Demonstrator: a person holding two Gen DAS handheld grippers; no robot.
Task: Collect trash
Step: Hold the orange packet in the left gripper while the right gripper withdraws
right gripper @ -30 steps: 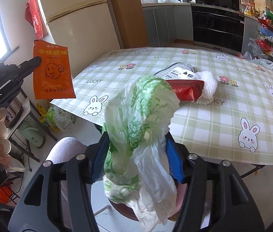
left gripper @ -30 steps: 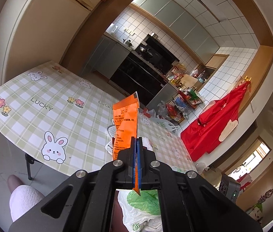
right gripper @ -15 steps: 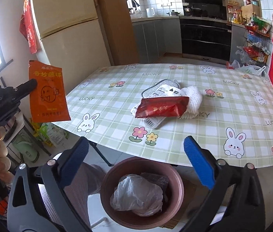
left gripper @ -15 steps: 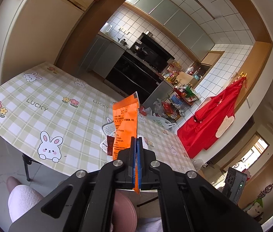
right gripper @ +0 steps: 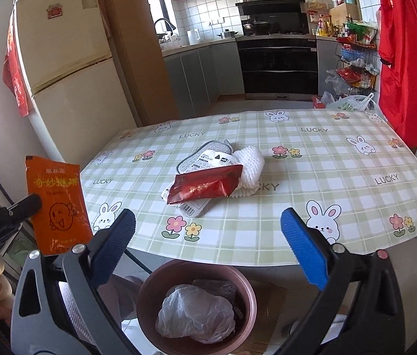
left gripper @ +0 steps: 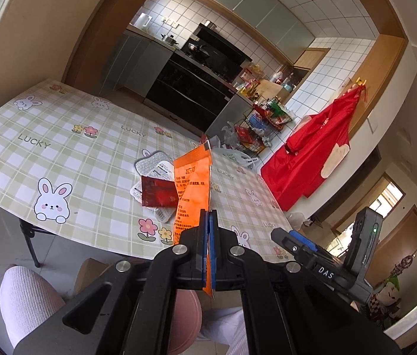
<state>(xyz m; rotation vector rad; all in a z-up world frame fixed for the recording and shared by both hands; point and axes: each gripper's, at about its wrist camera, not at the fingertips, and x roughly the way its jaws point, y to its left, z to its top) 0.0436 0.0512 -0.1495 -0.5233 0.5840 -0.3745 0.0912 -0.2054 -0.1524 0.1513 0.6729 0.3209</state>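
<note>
The left claw (left gripper: 208, 222) is pinching the orange packet (right gripper: 56, 207) left of the bin (right gripper: 196, 307); it is best carried over the rim before letting go. The right claw (right gripper: 208, 236) is hanging spread above the bin, near the bench (right gripper: 311, 159).

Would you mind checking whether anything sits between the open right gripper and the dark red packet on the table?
Nothing visible does. The right gripper is open above the bin, and the dark red packet lies on top of the trash pile, with only bare tablecloth before it.
</note>
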